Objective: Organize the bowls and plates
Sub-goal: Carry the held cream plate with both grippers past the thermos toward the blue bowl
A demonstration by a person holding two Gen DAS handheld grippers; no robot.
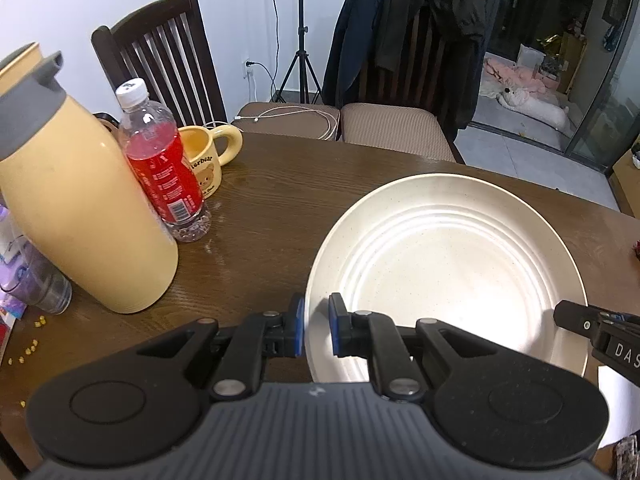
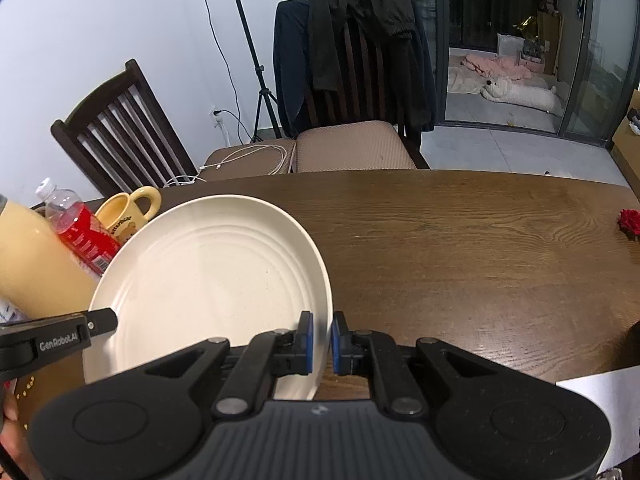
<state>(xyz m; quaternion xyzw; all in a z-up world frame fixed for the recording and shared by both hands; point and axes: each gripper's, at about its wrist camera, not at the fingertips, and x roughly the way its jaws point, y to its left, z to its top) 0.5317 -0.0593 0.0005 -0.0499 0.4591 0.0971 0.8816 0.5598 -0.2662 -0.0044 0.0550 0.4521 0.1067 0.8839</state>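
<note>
Nearest the left wrist camera, the left tool is clamped on the left rim of a cream plate, one blue pad outside the edge and one inside. At the right of this view the tip of the right tool reaches the plate's opposite rim. The plate looks held above the brown counter and not resting on it, though the gap beneath is hard to judge. Beside it, well to the left, stand a yellow jug, a red drink bottle and a yellow mug. No bowl and no stack of dishes shows here, so the sorting seems early: one plate is in hand and its destination is out of sight.

Closest to the right wrist camera, the right tool is clamped on the plate's right rim, the thin edge pinched between its pads. The left tool comes in from the lower left onto the far rim. The plate is tilted, its left side overlapping the jug, bottle and mug in this view; whether it touches them I cannot tell. To its right the counter runs bare apart from a small red flower near the far edge.

The plate is round, shallow, cream with fine speckles and raised concentric rings, glossy, and appears clean and empty.
</note>
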